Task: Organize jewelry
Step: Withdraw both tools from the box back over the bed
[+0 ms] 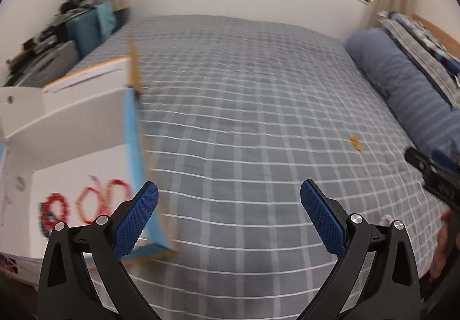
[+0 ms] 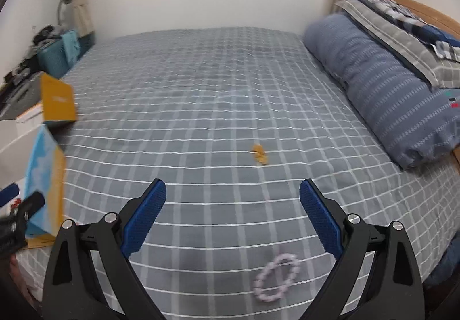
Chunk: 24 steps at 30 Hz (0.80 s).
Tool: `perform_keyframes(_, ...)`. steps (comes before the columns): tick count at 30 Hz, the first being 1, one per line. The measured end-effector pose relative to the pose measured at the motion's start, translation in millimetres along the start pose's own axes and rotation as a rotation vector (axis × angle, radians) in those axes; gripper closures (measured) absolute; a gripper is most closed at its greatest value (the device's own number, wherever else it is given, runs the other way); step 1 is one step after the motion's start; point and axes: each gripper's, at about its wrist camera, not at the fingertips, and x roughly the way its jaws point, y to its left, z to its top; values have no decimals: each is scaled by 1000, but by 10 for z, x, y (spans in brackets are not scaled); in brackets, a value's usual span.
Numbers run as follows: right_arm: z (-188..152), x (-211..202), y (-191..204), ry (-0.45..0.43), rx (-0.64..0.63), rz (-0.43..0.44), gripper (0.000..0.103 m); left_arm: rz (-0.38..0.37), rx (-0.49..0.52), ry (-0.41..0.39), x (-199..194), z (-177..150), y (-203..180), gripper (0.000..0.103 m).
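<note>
Right wrist view: right gripper spread wide above the pink bracelet; left gripper also wide apart. Beads may slide on the soft bed if pinched off-centre.

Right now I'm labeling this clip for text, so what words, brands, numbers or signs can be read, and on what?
None can be read.
Yellow box flap: a pale mark, too blurred to read.
White box flap: a thin grey line, possibly print, too blurred to read.
Box side: a small round grey mark, unreadable.
Bed sheet, pillow, pink bracelet: no text visible.
</note>
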Motion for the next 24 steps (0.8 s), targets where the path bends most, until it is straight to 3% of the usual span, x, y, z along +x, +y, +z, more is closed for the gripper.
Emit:
perform_keyframes(8, 129, 580, -587, 91, 49, 4, 13, -58, 131, 68, 386, -237, -994, 6)
perform_keyframes(14, 351, 1130, -659, 142, -16, 10, 16, -78, 192, 149, 685, -570, -1597, 6)
perform_keyframes(24, 479, 2115, -773, 250, -14, 104, 25, -81, 222, 237, 1117, -985, -2118, 6)
